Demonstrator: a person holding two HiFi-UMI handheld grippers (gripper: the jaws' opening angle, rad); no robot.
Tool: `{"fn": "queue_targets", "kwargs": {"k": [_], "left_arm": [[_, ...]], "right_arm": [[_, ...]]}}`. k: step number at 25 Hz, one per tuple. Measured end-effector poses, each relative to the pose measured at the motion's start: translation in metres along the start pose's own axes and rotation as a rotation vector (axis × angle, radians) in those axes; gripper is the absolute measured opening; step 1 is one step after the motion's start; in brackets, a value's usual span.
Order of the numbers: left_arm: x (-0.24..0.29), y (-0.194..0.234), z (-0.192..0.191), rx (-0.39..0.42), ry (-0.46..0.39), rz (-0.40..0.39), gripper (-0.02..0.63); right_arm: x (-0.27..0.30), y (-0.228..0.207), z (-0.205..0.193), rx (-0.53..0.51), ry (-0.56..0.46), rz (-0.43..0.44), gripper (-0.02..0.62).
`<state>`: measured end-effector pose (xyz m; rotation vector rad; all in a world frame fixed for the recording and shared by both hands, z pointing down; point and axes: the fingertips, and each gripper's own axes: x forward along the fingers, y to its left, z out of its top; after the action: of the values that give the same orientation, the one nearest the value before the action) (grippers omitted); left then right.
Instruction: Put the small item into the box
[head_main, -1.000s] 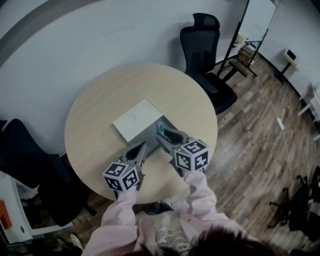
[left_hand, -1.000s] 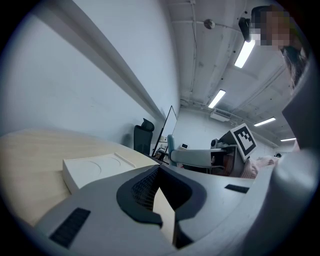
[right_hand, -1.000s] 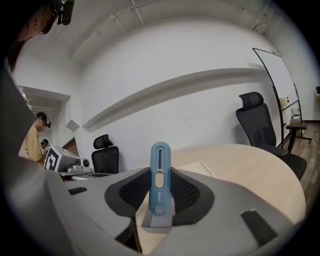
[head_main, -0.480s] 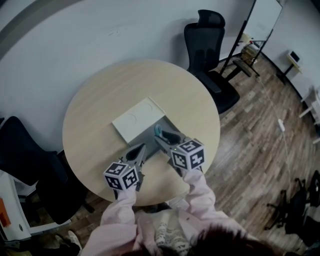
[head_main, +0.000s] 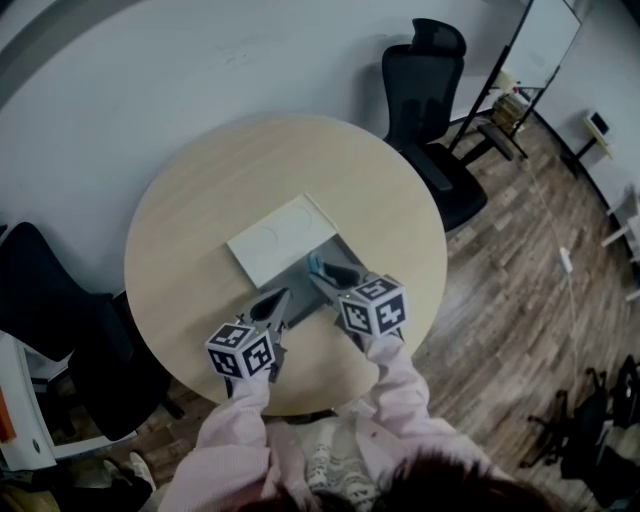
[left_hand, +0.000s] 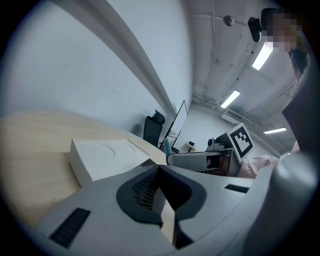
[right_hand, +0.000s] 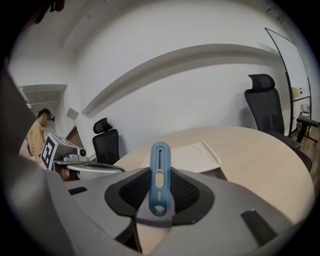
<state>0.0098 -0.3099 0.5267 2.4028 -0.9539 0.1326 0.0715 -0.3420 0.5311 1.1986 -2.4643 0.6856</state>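
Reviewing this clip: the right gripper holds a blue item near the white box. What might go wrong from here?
1. The right gripper pinches the blue item by its lower end only, so it may pivot or slip.
2. The box shows mostly a flat white top, with a dark gap on its near side; the item may land on that top or on the table.
3. The left gripper, shut and empty, sits close beside; they may bump.

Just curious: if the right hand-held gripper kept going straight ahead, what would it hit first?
Probably the flat white box just ahead, led by the blue slotted plastic strip it grips; depth is unclear.
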Motion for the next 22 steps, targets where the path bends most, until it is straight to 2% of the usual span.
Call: {"fn": "queue_targets", "kwargs": {"k": [15, 22], "left_arm": [[0.009, 0.011, -0.019, -0.077, 0.043, -0.01, 0.011], [0.012, 0.012, -0.024, -0.133, 0.053, -0.031, 0.011]], "right_arm": [[0.028, -0.007, -0.023, -0.092, 0.162, 0.061, 0.129], [0.039, -0.009, -0.032, -0.178, 0.26, 0.096, 0.129]]}}
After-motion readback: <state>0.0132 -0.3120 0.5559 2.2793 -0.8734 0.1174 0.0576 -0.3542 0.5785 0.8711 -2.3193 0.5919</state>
